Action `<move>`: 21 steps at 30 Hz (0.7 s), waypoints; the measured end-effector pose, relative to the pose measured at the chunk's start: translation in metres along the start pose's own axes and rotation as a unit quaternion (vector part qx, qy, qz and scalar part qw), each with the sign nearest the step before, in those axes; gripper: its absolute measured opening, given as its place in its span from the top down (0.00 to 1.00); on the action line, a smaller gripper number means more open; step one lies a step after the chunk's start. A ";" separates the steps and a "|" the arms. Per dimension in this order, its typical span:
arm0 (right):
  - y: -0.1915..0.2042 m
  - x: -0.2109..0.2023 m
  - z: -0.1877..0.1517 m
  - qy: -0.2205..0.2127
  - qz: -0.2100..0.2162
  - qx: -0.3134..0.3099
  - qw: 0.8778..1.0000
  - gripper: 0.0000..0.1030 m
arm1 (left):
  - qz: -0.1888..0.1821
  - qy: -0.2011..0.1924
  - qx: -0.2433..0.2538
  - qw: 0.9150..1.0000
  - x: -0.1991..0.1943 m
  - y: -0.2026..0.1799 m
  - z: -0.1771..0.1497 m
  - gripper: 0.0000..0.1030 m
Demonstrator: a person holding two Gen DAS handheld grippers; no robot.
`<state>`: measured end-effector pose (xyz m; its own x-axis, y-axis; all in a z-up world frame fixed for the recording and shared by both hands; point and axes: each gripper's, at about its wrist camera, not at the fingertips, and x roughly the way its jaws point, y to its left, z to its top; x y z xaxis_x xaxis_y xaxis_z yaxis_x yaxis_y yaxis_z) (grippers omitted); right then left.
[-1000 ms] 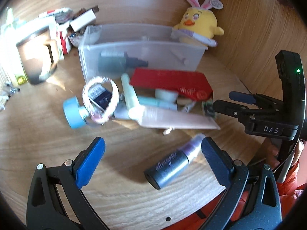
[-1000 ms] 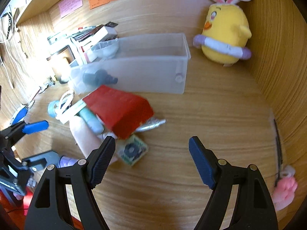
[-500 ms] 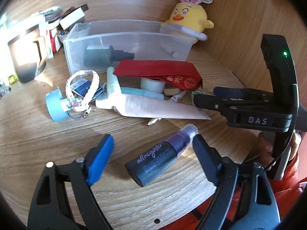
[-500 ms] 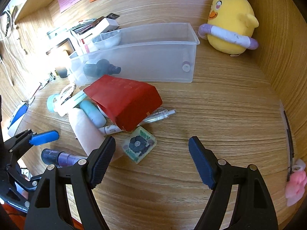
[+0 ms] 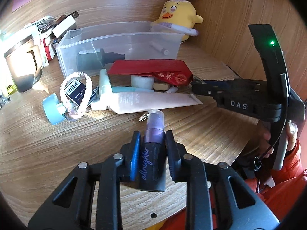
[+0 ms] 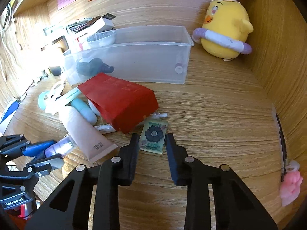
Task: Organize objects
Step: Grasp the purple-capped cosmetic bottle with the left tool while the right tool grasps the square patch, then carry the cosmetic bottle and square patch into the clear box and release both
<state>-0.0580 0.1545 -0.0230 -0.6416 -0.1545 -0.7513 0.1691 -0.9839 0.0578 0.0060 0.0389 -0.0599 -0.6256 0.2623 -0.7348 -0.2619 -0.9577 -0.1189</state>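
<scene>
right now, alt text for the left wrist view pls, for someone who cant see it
The left gripper has just closed on a dark setting spray bottle lying on a wooden table. Beyond it lies a clutter of tubes and a red packet before a clear plastic bin, with a yellow plush chick behind.

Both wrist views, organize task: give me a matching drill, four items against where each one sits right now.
Items:
1. dark spray bottle with purple neck
2. small green packet with a dark flower print
3. dark teal pump bottle
4. yellow plush chick with bunny ears

Places:
A. inside the clear plastic bin
B. between the left gripper pads
C. on the wooden desk beside the bin
D. between the right gripper fingertips

Pairs: 1-B, 2-D, 3-A, 4-C
</scene>
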 end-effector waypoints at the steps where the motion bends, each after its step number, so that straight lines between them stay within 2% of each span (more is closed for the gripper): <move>1: -0.002 -0.001 -0.001 -0.002 -0.002 0.004 1.000 0.78 | 0.001 0.000 0.000 1.000 0.000 0.000 0.000 0.75; 11: -0.021 -0.016 -0.001 -0.024 -0.015 0.032 0.999 0.78 | 0.007 -0.035 -0.011 0.999 -0.023 0.007 0.015 0.76; 21: -0.024 -0.046 0.019 -0.080 -0.011 0.035 0.996 0.78 | 0.045 -0.090 -0.026 0.995 -0.042 0.026 0.048 0.76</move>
<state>-0.0468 0.1837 0.0232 -0.7563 -0.1388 -0.6393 0.1047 -0.9903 0.0912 -0.0097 0.0084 -0.0003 -0.7678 0.1877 -0.6126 -0.1638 -0.9819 -0.0955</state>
